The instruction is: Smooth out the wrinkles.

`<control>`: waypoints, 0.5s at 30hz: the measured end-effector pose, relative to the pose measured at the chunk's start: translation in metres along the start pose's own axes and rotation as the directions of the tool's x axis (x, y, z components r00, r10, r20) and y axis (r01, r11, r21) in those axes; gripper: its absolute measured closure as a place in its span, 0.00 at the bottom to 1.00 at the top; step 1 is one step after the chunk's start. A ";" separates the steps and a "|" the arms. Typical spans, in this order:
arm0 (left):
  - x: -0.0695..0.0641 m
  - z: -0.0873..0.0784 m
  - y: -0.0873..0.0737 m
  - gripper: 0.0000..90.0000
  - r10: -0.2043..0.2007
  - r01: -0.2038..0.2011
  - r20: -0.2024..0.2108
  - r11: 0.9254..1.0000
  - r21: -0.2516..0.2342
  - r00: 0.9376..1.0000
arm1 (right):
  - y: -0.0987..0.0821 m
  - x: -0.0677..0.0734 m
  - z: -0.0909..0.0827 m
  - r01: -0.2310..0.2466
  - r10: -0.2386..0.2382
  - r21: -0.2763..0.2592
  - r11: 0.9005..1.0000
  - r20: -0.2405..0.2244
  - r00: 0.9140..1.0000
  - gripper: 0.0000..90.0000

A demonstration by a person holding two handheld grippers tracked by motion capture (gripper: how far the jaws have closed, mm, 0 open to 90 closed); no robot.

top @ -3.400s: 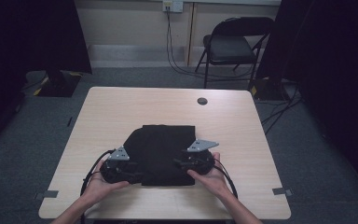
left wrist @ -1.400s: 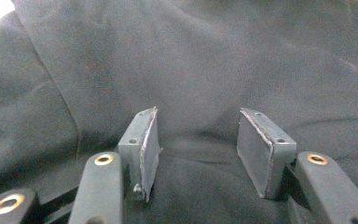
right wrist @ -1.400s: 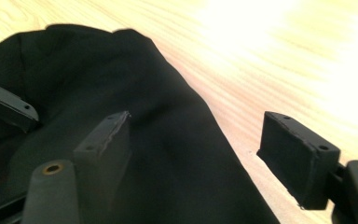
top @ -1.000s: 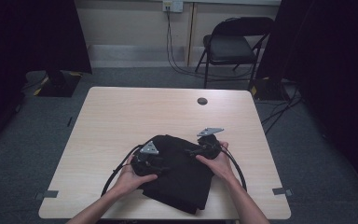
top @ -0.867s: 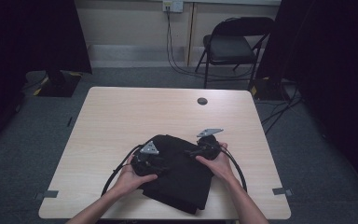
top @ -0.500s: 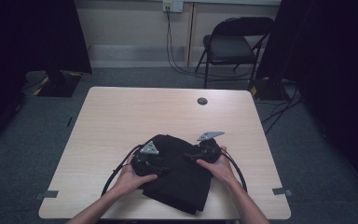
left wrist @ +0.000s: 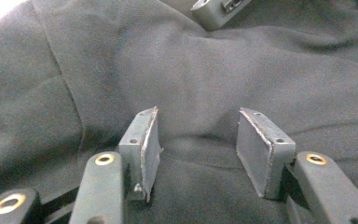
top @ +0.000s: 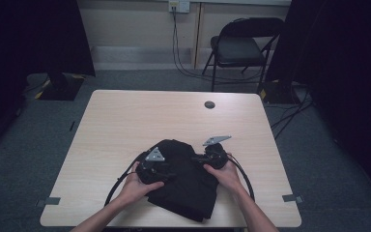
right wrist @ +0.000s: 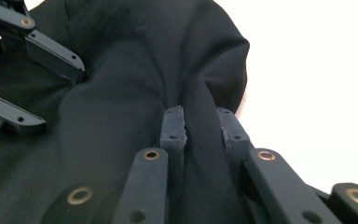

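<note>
A black garment (top: 188, 191) lies bunched on the near half of the light wooden table (top: 125, 121). My left gripper (top: 170, 170) rests on its left part. In the left gripper view this gripper (left wrist: 199, 148) stands open, its pads (left wrist: 145, 142) set down on the cloth (left wrist: 121, 70) with loose fabric between them. My right gripper (top: 196, 158) faces it from the right. Its jaws have just been closing, and in the right gripper view it (right wrist: 200, 127) pinches a raised fold of the cloth (right wrist: 121, 84). The left gripper's jaws show there at the upper left.
A small black round cap (top: 209, 104) sits in the table's far middle. A folding chair (top: 241, 48) stands behind the table. Grey tape marks (top: 292, 198) lie near the front corners. Cables loop from both grippers onto the table.
Since the oldest frame the garment has gone from a flat spread to a bunched heap, and both hands have moved onto it. Over the last second the hands hardly shifted.
</note>
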State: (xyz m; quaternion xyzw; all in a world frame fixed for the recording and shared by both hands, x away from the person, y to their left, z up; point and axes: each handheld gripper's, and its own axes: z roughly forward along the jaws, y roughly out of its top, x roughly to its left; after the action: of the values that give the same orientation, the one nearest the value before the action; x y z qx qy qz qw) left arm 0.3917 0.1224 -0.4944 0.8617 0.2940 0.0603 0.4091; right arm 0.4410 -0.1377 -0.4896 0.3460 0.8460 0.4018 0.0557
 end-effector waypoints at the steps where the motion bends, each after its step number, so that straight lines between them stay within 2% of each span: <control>1: -0.001 0.000 0.000 0.54 0.002 -0.002 -0.006 1.000 0.002 1.000 | 0.001 0.000 -0.002 -0.003 0.003 -0.010 1.000 0.001 1.000 0.85; 3: -0.001 0.000 0.000 0.54 -0.003 0.003 -0.005 1.000 -0.001 1.000 | 0.003 0.001 -0.004 -0.003 0.003 -0.022 1.000 0.000 1.000 0.86; 5: -0.001 0.001 0.000 0.54 -0.014 0.014 -0.011 1.000 -0.009 1.000 | 0.009 0.003 -0.011 0.013 -0.013 -0.062 0.998 0.000 1.000 0.86; 8: -0.003 0.002 0.001 0.55 -0.001 0.001 -0.032 1.000 -0.001 0.999 | 0.016 0.012 -0.021 0.031 -0.034 -0.112 0.993 -0.020 0.999 0.86; 9: -0.004 0.002 0.001 0.55 0.006 -0.006 -0.038 1.000 0.000 0.999 | 0.016 0.012 -0.021 0.031 -0.034 -0.112 0.993 -0.020 0.999 0.86; 10: -0.004 0.002 0.000 0.55 -0.006 0.006 -0.038 1.000 -0.010 0.999 | 0.020 0.025 -0.029 0.061 -0.067 -0.140 0.988 -0.040 0.997 0.87; 12: -0.004 0.001 -0.001 0.56 -0.007 0.007 -0.043 1.000 -0.014 0.999 | 0.020 0.039 -0.035 0.095 -0.105 -0.153 0.984 -0.060 0.993 0.87; 15: -0.004 -0.001 0.000 0.56 0.010 -0.011 -0.052 1.000 -0.006 0.999 | 0.019 0.051 -0.038 0.117 -0.130 -0.159 0.980 -0.075 0.989 0.87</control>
State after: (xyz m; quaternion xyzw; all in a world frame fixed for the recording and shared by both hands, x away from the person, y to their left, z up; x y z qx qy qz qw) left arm 0.3882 0.1204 -0.4932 0.8602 0.2999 0.0857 0.4035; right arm 0.3986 -0.1211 -0.4412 0.2699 0.8339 0.4761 0.0713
